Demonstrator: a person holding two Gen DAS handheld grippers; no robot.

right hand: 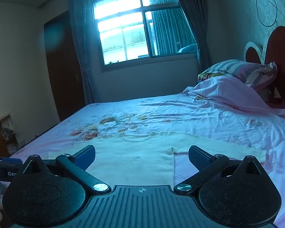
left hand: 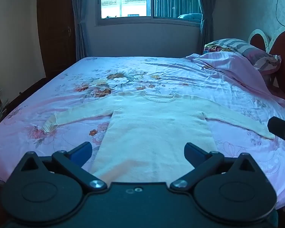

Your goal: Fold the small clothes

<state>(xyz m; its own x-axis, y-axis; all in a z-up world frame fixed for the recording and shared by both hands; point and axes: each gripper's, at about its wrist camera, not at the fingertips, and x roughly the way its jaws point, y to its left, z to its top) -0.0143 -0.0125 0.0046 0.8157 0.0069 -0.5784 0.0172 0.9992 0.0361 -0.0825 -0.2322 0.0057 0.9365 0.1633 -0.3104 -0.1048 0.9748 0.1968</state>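
Note:
A small cream knit sweater (left hand: 153,125) lies flat, front down or up I cannot tell, on the bed with both sleeves spread out and its collar at the far end. My left gripper (left hand: 137,151) is open and empty, just above the sweater's hem. My right gripper (right hand: 141,156) is open and empty, over the sweater (right hand: 134,155) near its right armpit. The right sleeve cuff (right hand: 258,153) lies to the right of it. The right gripper's tip (left hand: 282,130) shows at the left wrist view's right edge, beside the right cuff.
The bed (left hand: 180,72) has a pink floral sheet. A bunched pink quilt (left hand: 235,66) and striped pillow (left hand: 243,47) lie at the far right by the red headboard (left hand: 283,43). A window (left hand: 123,0) and a dark door (left hand: 55,30) are behind the bed.

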